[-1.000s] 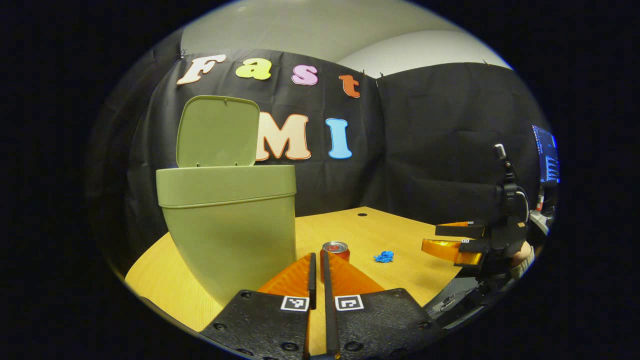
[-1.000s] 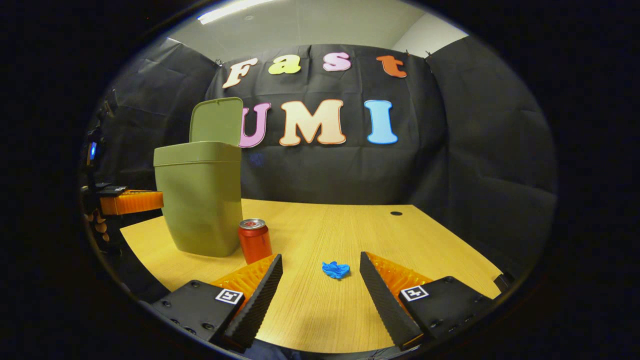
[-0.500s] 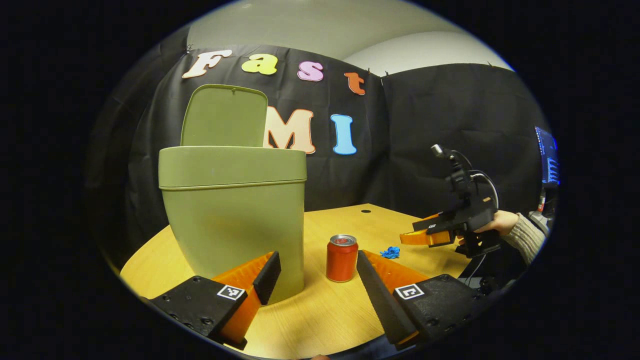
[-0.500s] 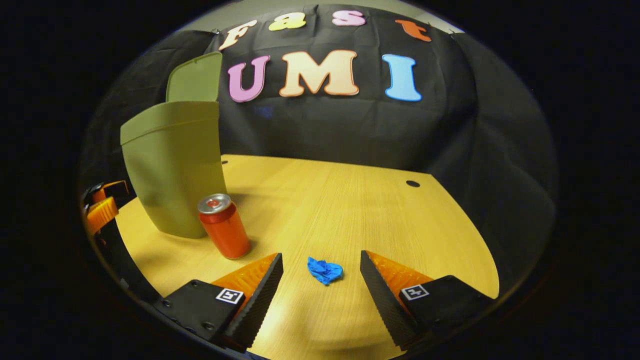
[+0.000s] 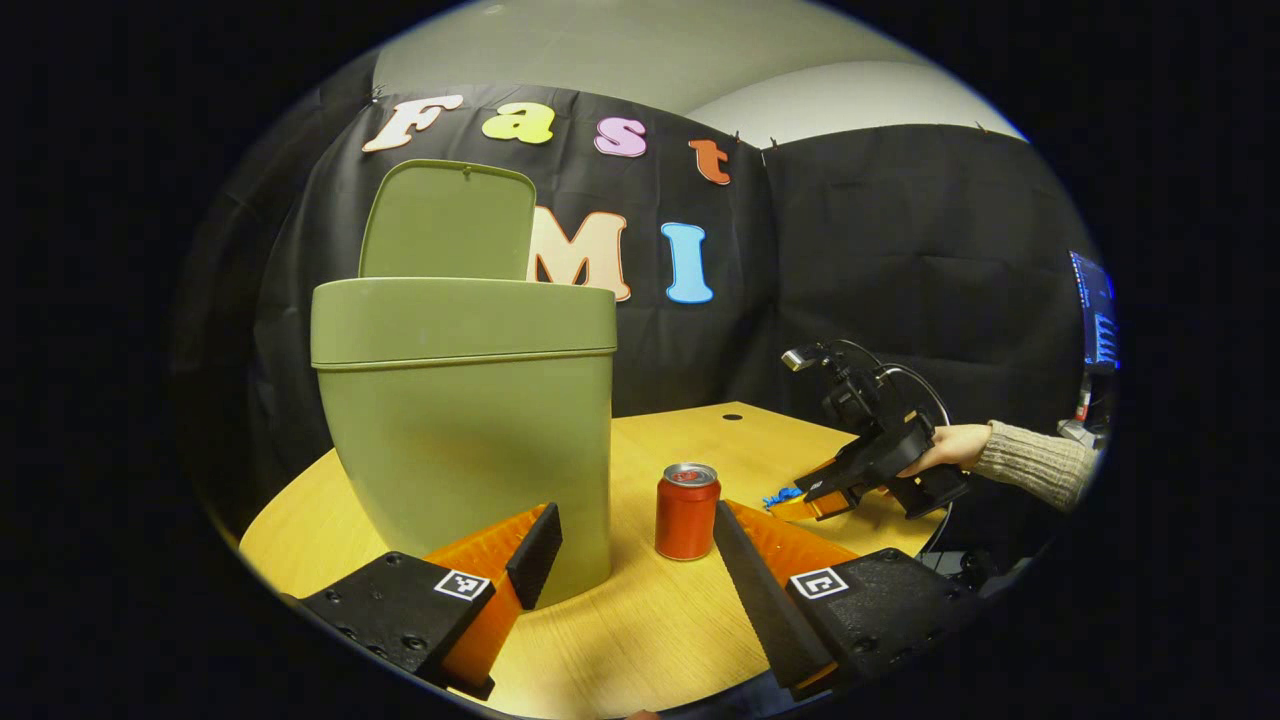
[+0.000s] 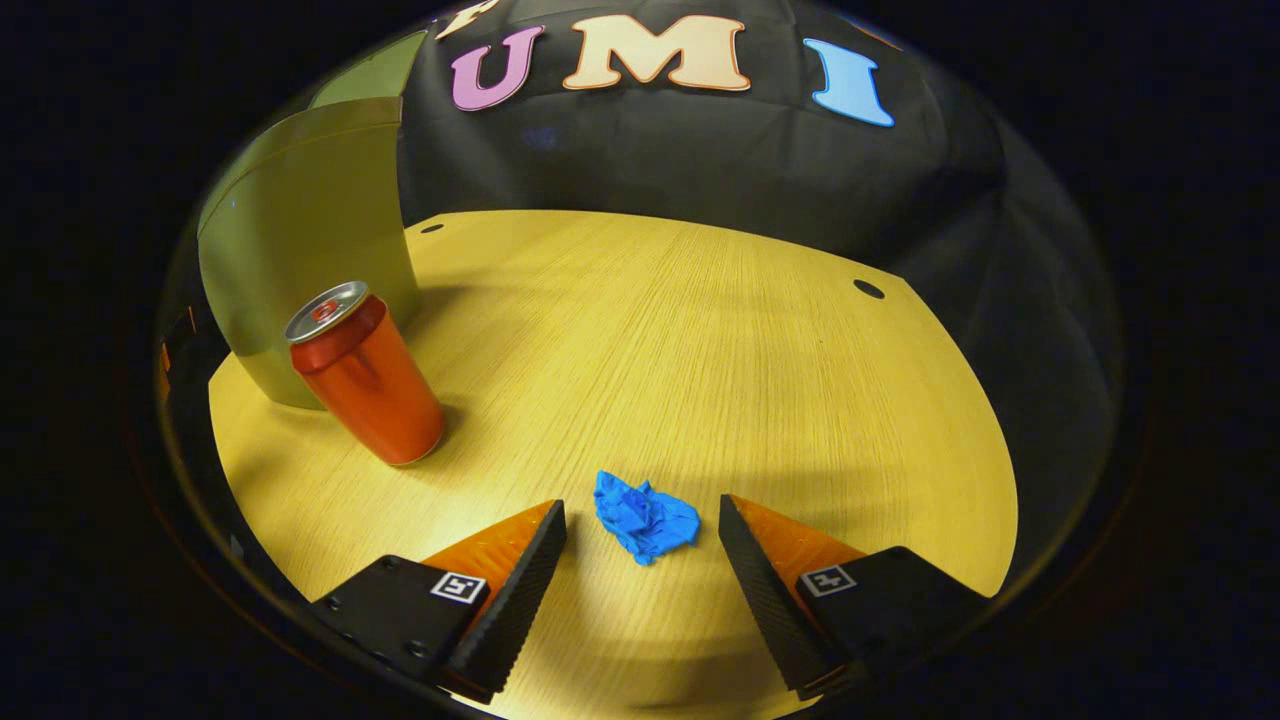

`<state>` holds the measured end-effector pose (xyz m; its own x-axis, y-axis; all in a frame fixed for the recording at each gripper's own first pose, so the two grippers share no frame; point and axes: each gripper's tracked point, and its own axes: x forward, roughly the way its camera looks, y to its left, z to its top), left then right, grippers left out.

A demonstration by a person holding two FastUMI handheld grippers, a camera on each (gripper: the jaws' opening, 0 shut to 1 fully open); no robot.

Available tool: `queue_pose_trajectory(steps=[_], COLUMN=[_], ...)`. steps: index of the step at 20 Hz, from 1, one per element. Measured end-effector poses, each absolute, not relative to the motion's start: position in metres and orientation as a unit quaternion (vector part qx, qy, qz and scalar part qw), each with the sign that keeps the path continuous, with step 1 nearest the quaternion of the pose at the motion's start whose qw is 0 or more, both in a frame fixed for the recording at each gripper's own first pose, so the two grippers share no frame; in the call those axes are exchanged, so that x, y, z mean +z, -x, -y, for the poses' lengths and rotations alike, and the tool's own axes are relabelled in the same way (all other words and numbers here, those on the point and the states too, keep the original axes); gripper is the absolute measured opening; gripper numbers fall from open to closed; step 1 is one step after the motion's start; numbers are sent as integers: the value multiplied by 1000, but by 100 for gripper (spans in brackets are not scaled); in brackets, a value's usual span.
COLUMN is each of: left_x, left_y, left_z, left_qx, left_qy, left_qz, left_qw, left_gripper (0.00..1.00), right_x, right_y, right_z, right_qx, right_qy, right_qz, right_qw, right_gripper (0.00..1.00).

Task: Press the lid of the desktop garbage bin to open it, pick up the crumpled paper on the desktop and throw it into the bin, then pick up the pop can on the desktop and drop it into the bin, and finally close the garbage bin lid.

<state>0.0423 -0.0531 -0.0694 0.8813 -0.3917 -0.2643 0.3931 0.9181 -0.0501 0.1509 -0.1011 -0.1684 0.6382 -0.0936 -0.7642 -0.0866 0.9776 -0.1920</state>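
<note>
Since a second ago the right gripper (image 6: 642, 515) has tipped down and closed in on the crumpled blue paper ball (image 6: 645, 518), which now lies on the tabletop level with that gripper's fingertips and between them, touching neither. Its jaws stand released, spread wider than the paper. Seen from the left gripper view, the same tool reaches down toward the paper (image 5: 780, 496), held by a hand (image 5: 950, 447) in a knitted sleeve.

Left of the paper and apart from it stands the upright red aluminium pop can (image 6: 363, 375), just beside the olive-green plastic desktop bin (image 5: 465, 420). The bin's hinged lid (image 5: 447, 218) is raised, so the opening step looks done and picking up the paper is the step in hand.

Over the near edge of the light wooden desktop (image 6: 700, 330), the left gripper (image 5: 635, 520) hangs with its jaws also released, bin on one side and can ahead.

Next, I judge, the right gripper needs to settle a little lower and forward, then clench on the paper before lifting it toward the bin's open mouth.
</note>
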Motion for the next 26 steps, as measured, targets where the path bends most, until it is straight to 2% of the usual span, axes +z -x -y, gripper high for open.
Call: queue_pose_trajectory(steps=[2,3,4,5,7,8,13,15,16,19,23,26], left_x=[-70,-70,-71,-71,-73,-74,-74,-75,-77,-78,-78,-74], left_y=[-44,-43,-43,-43,-44,-44,-40,-37,-36,-32,-29,-27], left_z=[53,54,54,54,54,54,58,63,65,72,74,75], left_qx=[-204,-205,-205,-205,-206,-206,-211,-217,-221,-232,-239,-245], left_qy=[-3,-3,-2,-1,1,3,8,11,11,12,15,17], left_qz=[-136,-137,-137,-139,-142,-143,-146,-150,-153,-158,-160,-157], left_qw=[970,969,969,969,968,968,966,965,963,960,958,956], left_gripper=[93,93,93,93,93,93,93,93,93,93,93,93], right_x=[-170,-171,-172,-171,-167,-164,-116,-77,-56,6,80,111], right_y=[-153,-155,-153,-153,-156,-155,-159,-166,-167,-176,-196,-203], right_z=[100,98,98,97,95,92,74,57,46,14,-79,-145], right_qx=[-2,0,3,4,0,1,19,36,46,65,146,209], right_qy=[99,93,86,83,72,65,59,53,54,93,88,85], right_qz=[-432,-435,-440,-440,-430,-430,-395,-373,-361,-313,-257,-233], right_qw=[897,896,894,894,900,901,916,926,930,943,951,946], right_gripper=[98,94,75,64,33,22,22,17,21,21,21,21])
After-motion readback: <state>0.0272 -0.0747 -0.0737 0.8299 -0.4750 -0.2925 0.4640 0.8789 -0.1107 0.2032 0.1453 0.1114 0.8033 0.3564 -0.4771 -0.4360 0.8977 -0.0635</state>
